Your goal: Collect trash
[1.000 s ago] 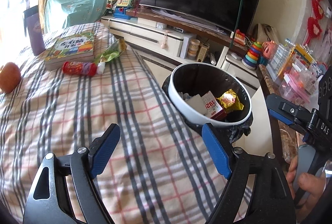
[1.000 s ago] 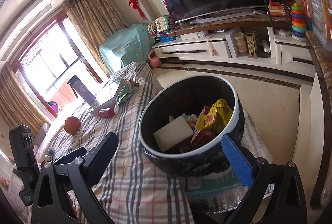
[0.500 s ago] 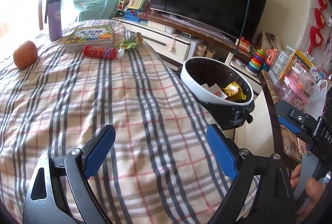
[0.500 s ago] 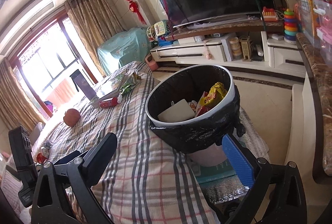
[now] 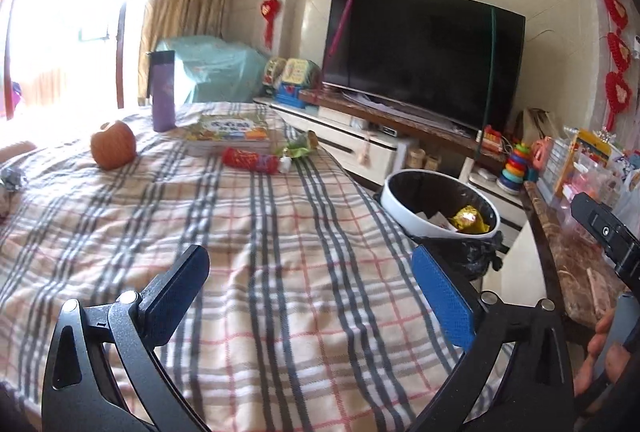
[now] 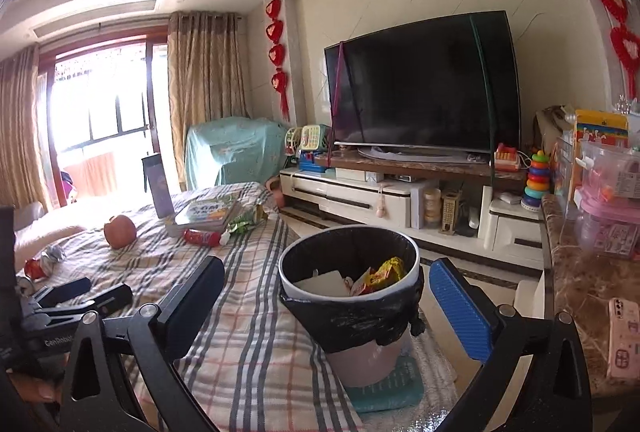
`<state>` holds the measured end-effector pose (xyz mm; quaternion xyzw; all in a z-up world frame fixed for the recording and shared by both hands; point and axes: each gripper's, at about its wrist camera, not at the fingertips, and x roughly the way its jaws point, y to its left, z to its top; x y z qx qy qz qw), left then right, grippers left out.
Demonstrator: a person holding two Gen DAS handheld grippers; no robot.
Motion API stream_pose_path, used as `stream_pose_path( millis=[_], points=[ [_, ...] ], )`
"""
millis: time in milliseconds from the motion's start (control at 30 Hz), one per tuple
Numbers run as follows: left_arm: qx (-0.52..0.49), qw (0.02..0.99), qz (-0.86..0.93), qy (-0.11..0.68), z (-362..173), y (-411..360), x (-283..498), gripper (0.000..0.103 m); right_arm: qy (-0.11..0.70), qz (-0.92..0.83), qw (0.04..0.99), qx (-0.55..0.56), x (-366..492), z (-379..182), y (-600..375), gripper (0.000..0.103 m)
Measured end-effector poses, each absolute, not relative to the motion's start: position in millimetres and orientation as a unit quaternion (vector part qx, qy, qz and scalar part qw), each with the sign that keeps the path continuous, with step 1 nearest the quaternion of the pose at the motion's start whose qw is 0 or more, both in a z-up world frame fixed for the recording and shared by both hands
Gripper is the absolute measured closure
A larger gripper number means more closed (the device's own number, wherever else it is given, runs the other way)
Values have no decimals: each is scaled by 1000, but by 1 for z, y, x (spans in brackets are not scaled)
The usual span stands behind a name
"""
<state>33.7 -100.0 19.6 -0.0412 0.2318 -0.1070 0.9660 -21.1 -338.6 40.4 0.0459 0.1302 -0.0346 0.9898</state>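
Both grippers are released and empty: left gripper point(image 5: 310, 288), right gripper point(image 6: 326, 296). The trash bin point(image 6: 350, 272) stands beside the bed point(image 5: 240, 232) for short drops. The red wrapper point(image 5: 250, 160) lies far across the bed from the bin.

Blown-out window point(image 5: 60, 24) glare, fisheye-warped edges
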Motion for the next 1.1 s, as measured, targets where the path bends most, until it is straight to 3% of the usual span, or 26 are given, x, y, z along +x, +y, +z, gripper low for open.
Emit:
stream_pose_path(
  millis=[367,1100],
  points=[
    [14,980,-61,190,12,-102,10,0,118,-54,991,31,-30,18,-329,0],
    [14,982,-55,180,13,-102,-1,0,128,-57,990,24,-28,8,-326,0]
  ],
)
